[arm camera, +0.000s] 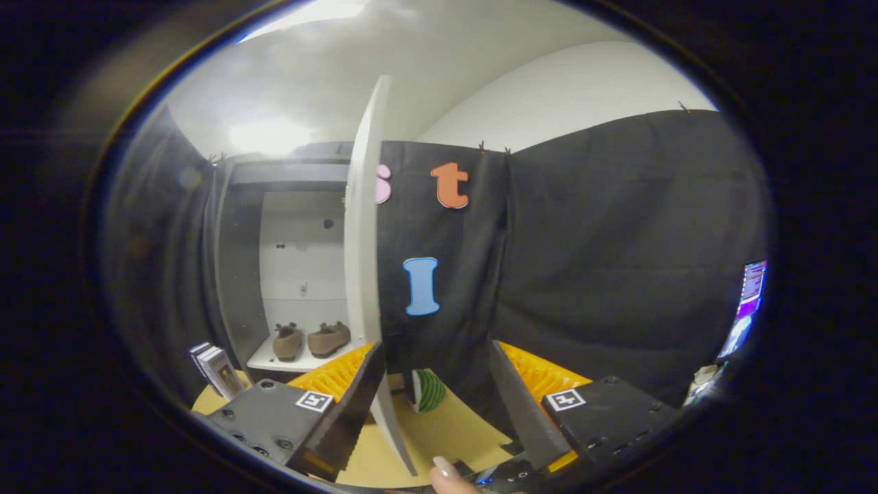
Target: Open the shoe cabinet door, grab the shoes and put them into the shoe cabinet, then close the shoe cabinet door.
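Observation:
The white shoe cabinet [302, 274] stands ahead and to the left, its door [362, 226] swung open and seen nearly edge-on. A pair of brown shoes [310, 339] sits on the cabinet's white bottom shelf, toes pointing inward. My gripper [435, 391] is open, with wide-spread fingers; the door's lower edge runs down just inside the left finger [357, 401]. Nothing is pressed between the fingers. The right finger [518, 405] stands apart from the door.
A green-and-white striped object [429, 391] lies on the tan floor beyond the fingers. Small boxes [218, 370] stand left of the cabinet's base. Black cloth walls the booth. A lit screen [749, 302] is far right. A fingertip [447, 473] shows below.

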